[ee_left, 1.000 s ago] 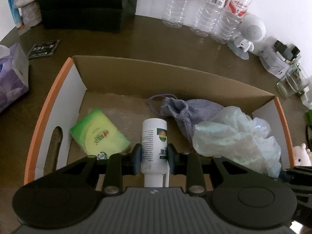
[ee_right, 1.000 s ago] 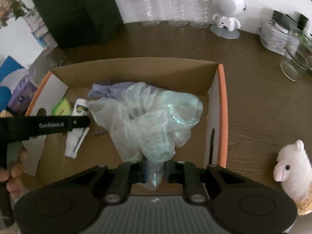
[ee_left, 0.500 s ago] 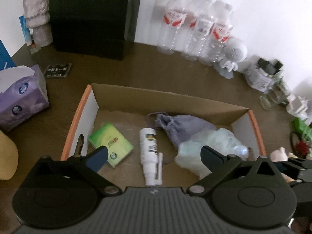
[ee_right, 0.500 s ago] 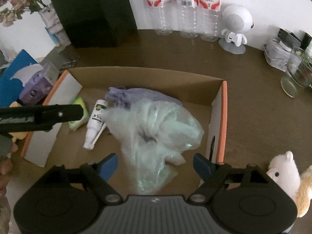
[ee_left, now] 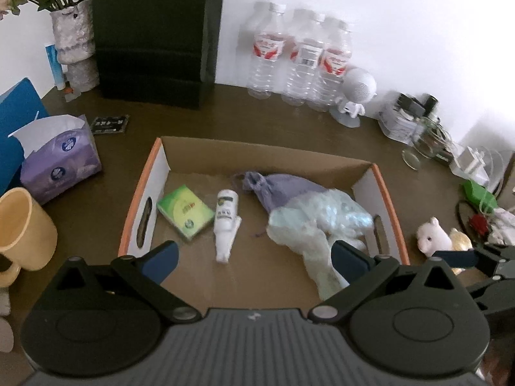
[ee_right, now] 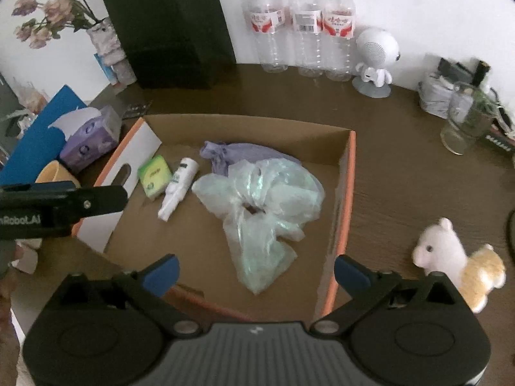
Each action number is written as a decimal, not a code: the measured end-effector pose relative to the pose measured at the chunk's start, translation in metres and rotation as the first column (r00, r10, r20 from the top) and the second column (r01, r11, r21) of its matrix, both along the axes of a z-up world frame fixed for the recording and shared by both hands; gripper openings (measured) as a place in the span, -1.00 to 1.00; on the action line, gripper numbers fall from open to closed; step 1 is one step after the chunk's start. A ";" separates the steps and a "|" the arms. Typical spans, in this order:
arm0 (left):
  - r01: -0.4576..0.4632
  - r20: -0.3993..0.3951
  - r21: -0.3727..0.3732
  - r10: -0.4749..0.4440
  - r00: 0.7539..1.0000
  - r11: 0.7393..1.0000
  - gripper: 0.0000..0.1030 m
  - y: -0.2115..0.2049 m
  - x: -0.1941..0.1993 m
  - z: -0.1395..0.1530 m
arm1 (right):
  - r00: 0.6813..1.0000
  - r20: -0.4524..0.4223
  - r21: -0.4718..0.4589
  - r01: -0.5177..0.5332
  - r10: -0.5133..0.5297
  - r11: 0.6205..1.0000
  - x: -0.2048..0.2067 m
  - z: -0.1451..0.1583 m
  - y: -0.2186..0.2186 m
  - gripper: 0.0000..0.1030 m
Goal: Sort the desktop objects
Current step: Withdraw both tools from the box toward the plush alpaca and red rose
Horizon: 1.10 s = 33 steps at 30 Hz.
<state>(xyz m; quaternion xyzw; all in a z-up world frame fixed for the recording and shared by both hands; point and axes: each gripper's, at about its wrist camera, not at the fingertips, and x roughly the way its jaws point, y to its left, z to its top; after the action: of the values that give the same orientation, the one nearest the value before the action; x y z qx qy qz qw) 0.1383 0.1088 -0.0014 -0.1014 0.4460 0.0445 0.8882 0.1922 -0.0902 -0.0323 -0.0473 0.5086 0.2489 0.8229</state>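
presently, left wrist view: left claw (ee_left: 252,257) spread wide, gripping nothing, above the box's (ee_left: 145,186) near edge; white bottle (ee_left: 227,222) lies inside just ahead, long axis near-far, label unreadable. right wrist view: right claw (ee_right: 254,271) likewise agape; plastic bag (ee_right: 260,206) ahead; plush alpaca (ee_right: 450,257) on counter (ee_right: 402,177) right; "nrobot.ai" on the other tool.

A dark brown wooden tabletop (ee_left: 225,128) spreads ahead of the gripper, ending at a plain white wall (ee_left: 402,32). A tall black box-shaped bag (ee_left: 154,32) stands against that wall, ahead and to the left. Soft, even light falls across the wood; farther objects look slightly blurred.
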 end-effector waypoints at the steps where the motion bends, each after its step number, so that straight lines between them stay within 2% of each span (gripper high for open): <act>1: 0.006 0.000 -0.002 -0.006 1.000 1.000 1.00 -0.003 -0.006 0.002 | 1.000 0.002 0.000 -0.001 0.001 1.000 -0.005 0.003 -0.003 1.00; 8: 0.042 -0.002 -0.033 -0.042 0.999 0.999 1.00 -0.023 -0.042 0.010 | 0.999 0.010 0.020 -0.032 0.032 0.999 -0.042 0.025 -0.026 1.00; 13: 0.067 -0.002 -0.055 -0.067 0.998 0.996 1.00 -0.037 -0.068 0.016 | 1.000 0.023 0.031 -0.016 0.015 0.999 -0.064 0.034 -0.047 1.00; 18: 0.101 -0.027 -0.054 -0.102 0.994 0.993 1.00 -0.051 -0.077 0.012 | 1.000 0.014 0.036 0.009 -0.009 0.999 -0.084 0.035 -0.068 1.00; 24: 0.128 -0.055 -0.049 -0.131 0.990 0.991 1.00 -0.067 -0.080 0.004 | 0.997 -0.060 0.043 0.060 -0.058 0.997 -0.102 0.024 -0.094 1.00; 33: 0.207 -0.046 -0.050 -0.209 0.977 0.977 1.00 -0.097 -0.081 0.007 | 0.986 -0.055 0.054 0.157 -0.154 0.986 -0.124 0.023 -0.131 1.00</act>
<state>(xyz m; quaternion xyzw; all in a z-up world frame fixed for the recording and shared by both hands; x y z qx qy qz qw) 0.0573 0.0116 0.0052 -0.0731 0.4778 -0.0562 0.8736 0.0678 -0.2208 -0.0095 0.0228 0.5240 0.1996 0.8277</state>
